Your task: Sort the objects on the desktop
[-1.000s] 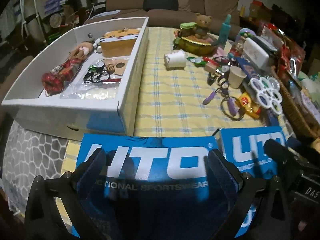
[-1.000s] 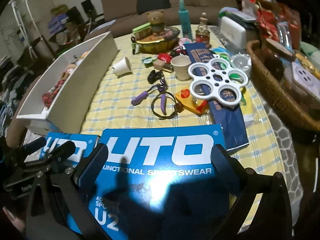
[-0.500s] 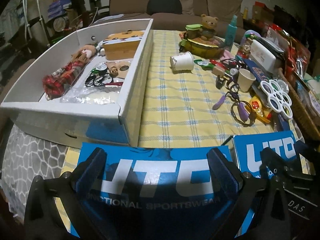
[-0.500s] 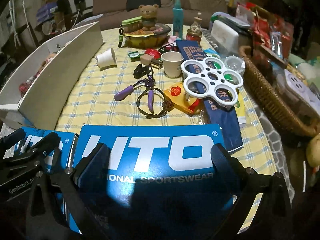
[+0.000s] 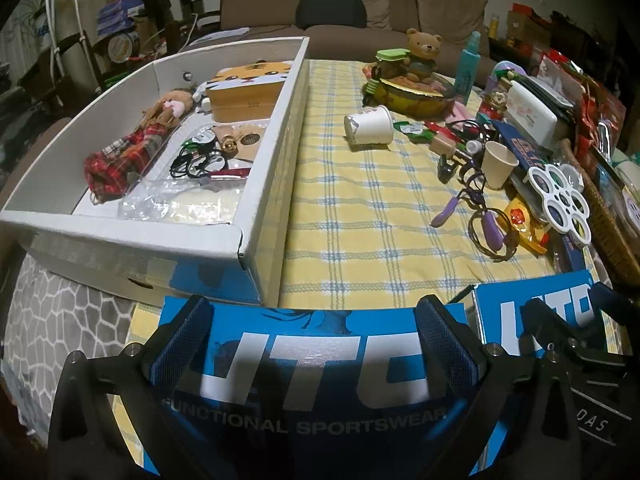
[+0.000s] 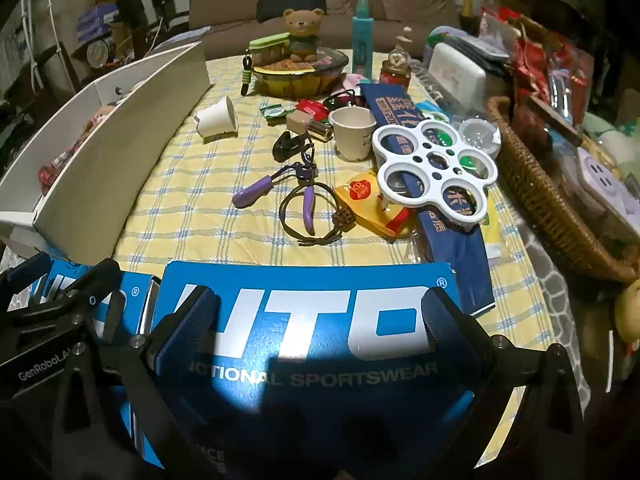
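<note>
Both grippers are hanging wide apart and gripping nothing, the left gripper [image 5: 312, 336] over one blue sportswear box [image 5: 320, 380] at the near edge and the right gripper [image 6: 320, 320] over the second blue box [image 6: 308, 320] just right of it. The unsorted stuff is sitting mid-table and right, like the purple-handled cord [image 6: 296, 200], the tipped paper cup [image 6: 216, 120] and the white ring tray [image 6: 436, 168], while the white sorting box [image 5: 276, 152] is waiting at the left. I'm guessing the cord is going to be the troublemaker (it's looped around a bead thing and lying against the yellow packet [image 6: 364, 200]), so a careless pull is likely dragging neighbours along or knocking over the upright cup [image 6: 354, 132].
</note>
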`<state>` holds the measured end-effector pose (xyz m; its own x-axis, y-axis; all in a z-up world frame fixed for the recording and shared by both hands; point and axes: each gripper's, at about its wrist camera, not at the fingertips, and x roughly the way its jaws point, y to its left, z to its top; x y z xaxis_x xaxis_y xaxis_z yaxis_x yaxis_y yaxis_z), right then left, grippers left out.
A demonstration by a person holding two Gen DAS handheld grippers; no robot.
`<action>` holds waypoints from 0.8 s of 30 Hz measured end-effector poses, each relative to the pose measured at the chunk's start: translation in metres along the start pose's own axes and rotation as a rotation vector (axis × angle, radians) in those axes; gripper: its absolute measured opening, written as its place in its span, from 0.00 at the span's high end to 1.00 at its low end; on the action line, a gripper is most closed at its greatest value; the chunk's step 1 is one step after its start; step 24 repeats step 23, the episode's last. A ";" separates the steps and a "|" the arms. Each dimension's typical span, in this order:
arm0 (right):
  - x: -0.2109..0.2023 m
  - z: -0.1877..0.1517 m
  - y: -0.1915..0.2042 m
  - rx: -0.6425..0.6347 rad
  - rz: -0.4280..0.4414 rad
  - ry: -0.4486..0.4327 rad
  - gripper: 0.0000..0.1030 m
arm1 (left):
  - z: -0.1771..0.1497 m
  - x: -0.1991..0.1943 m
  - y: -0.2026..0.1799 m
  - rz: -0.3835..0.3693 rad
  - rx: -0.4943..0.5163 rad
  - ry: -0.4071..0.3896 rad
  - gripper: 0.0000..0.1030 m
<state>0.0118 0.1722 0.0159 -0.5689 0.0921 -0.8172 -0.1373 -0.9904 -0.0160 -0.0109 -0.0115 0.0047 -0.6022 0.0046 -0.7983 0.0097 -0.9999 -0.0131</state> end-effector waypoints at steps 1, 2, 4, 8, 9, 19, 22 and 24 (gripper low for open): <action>0.000 0.000 0.000 0.000 0.000 0.000 0.00 | 0.000 0.000 0.000 0.002 0.001 0.000 0.00; 0.000 0.000 0.000 0.001 0.002 -0.001 0.00 | 0.000 0.000 0.000 0.003 0.002 0.000 0.00; 0.000 0.000 0.000 0.000 0.000 0.000 0.00 | 0.001 0.001 0.001 0.000 0.001 0.001 0.00; 0.001 0.001 0.001 -0.001 -0.002 0.002 0.00 | 0.001 0.001 0.000 0.002 0.002 0.000 0.00; 0.001 0.001 0.001 -0.001 -0.002 0.002 0.00 | 0.001 0.001 0.000 0.002 0.003 0.001 0.00; 0.001 0.001 0.001 -0.001 -0.001 0.001 0.00 | 0.001 0.001 0.000 0.001 0.002 0.000 0.00; 0.001 0.001 0.000 0.000 -0.001 0.001 0.00 | 0.001 0.001 0.000 0.002 0.003 0.001 0.00; 0.001 0.001 0.000 0.000 -0.001 0.001 0.00 | 0.001 0.001 0.000 0.002 0.003 0.001 0.00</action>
